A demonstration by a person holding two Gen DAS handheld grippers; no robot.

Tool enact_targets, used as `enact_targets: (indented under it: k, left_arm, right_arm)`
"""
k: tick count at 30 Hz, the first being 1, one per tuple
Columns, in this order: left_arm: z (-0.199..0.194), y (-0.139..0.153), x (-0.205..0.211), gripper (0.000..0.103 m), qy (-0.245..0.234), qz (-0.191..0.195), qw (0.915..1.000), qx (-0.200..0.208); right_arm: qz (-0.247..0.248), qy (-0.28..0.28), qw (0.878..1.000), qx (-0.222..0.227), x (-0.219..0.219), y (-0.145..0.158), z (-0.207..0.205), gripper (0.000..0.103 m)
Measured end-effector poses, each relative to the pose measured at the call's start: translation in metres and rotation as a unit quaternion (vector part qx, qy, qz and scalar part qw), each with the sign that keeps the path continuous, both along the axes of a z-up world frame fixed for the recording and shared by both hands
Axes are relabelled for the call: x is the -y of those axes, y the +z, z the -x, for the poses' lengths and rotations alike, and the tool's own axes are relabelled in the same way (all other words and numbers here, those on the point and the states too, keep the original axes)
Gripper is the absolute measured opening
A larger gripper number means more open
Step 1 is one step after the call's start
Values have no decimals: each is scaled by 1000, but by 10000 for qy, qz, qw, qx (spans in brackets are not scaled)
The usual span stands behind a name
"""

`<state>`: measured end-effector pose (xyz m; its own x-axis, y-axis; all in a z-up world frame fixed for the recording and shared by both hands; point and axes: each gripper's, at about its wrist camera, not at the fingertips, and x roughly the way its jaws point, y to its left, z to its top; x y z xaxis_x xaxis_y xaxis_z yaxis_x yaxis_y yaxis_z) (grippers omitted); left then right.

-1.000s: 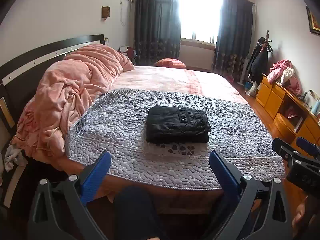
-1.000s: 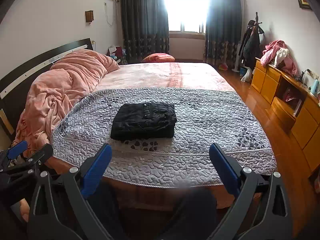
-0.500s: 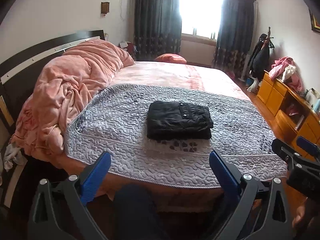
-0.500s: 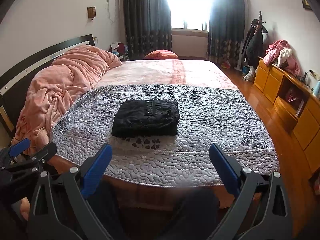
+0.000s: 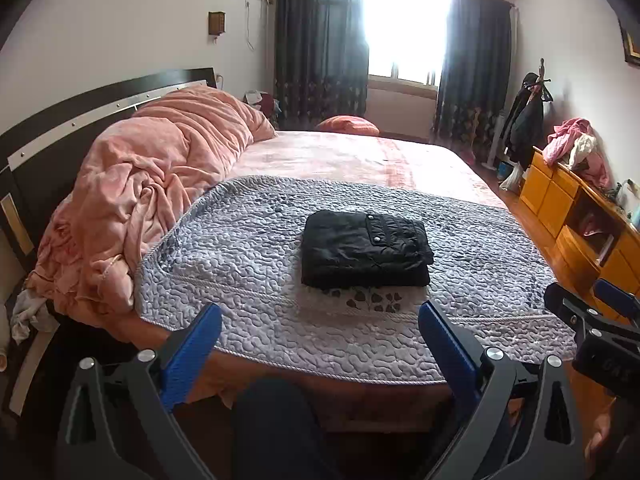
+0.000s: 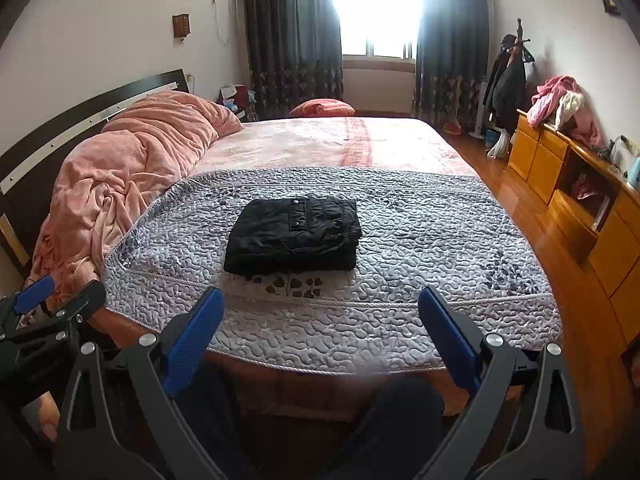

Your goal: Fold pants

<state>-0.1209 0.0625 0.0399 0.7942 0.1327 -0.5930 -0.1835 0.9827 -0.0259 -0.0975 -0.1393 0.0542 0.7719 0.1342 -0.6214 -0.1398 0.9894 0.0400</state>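
Note:
Black pants [image 5: 364,250] lie folded into a compact rectangle on the grey quilted cover [image 5: 240,248] of the bed; they also show in the right wrist view [image 6: 294,236]. My left gripper [image 5: 318,320] is open and empty, held back from the bed's near edge, well short of the pants. My right gripper [image 6: 320,304] is open and empty too, also off the bed edge. Each gripper shows at the edge of the other's view: the right one [image 5: 592,312] and the left one [image 6: 48,300].
A bunched pink duvet [image 5: 148,184] lies along the left by the dark headboard [image 5: 80,108]. An orange dresser [image 6: 580,192] with clothes on top stands at the right over a wooden floor. The person's knees [image 5: 272,420] are below the grippers.
Both grippers tilted slightly, so the bed and pants sit a little lower in the views. The pants have not moved; both grippers stay open.

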Motion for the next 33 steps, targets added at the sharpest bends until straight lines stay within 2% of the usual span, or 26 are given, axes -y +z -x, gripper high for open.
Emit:
enact_targets:
  k: [33]
  left_arm:
    - [-2,3,-7,99,4,113,9999,30]
  right_arm:
    - [-30,-44,10000,-10,-3,-7,-2,97]
